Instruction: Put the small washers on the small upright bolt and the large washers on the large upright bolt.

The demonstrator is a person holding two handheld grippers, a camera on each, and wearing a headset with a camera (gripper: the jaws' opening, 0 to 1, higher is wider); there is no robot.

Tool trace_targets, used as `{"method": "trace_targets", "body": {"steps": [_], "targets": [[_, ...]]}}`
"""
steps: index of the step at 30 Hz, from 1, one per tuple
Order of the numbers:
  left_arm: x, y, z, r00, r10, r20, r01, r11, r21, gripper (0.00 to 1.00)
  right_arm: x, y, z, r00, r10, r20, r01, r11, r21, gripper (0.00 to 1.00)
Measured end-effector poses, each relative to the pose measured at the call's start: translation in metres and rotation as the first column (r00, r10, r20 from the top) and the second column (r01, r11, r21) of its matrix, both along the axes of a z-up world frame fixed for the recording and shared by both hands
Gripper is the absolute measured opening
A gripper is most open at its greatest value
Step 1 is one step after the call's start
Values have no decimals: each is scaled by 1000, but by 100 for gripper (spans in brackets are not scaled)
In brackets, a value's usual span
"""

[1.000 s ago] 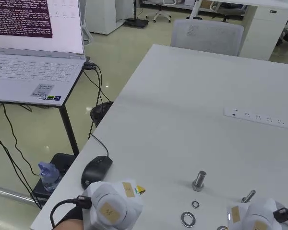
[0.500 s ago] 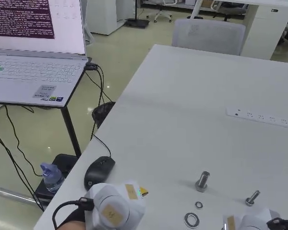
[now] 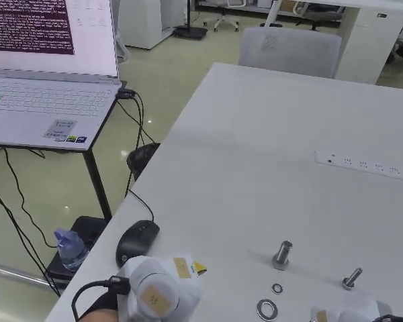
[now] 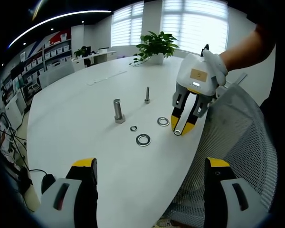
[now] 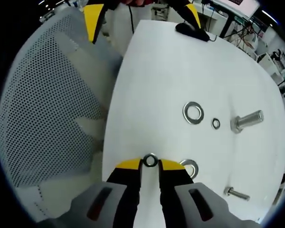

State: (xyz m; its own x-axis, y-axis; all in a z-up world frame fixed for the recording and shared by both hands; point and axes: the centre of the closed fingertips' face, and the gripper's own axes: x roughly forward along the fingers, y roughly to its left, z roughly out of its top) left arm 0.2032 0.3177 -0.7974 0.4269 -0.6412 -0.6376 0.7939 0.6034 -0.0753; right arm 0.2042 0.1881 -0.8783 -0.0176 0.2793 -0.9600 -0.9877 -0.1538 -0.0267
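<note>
Pinching a small shiny metal washer [image 5: 150, 160], the right claw [image 5: 150, 164] hovers; the left claw [image 4: 150, 165] gapes wide.

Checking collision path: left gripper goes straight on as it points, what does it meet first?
Left gripper: likely the loose large washer on the table, about midway ahead of its open jaws; large bolt stands beyond, offset left. Fisheye depth unclear.

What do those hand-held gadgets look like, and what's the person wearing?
Both are rounded white plastic housings ending in two dark jaws with yellow tips. The left gripper shows, in the head view, tan stickers on its shell and a black cable trailing from it. The right gripper has a tan sticker too; the hand on it wears a white glove under a dark sleeve.
</note>
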Motion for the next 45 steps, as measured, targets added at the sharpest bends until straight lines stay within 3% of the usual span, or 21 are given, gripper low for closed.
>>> {"method": "trace_targets", "body": {"steps": [10, 15, 22, 30, 39, 45], "targets": [[0, -5, 1, 1000, -7, 0, 7, 1000, -6, 92, -2, 0, 0, 1000, 21, 19, -20, 999, -28, 14], [2, -4, 1, 1000, -2, 1, 2, 1000, -5, 91, 1, 1, 0, 1000, -3, 2, 3, 998, -57, 13], [4, -8, 2, 1000, 1, 3, -1, 1000, -8, 91, 2, 0, 1, 999, -48, -16, 48, 999, -23, 12], [5, -9, 3, 1000, 6, 6, -6, 1000, -10, 93, 3, -5, 2, 998, -55, -27, 54, 998, -31, 12], [9, -14, 3, 1000, 4, 6, -4, 1000, -6, 94, 9, -21, 23, 989, -129, -70, 129, 992, -2, 12], [11, -19, 4, 1000, -1, 10, 1, 1000, -4, 93, 20, -41, 33, 983, -174, -63, 174, 985, -3, 12]]}}
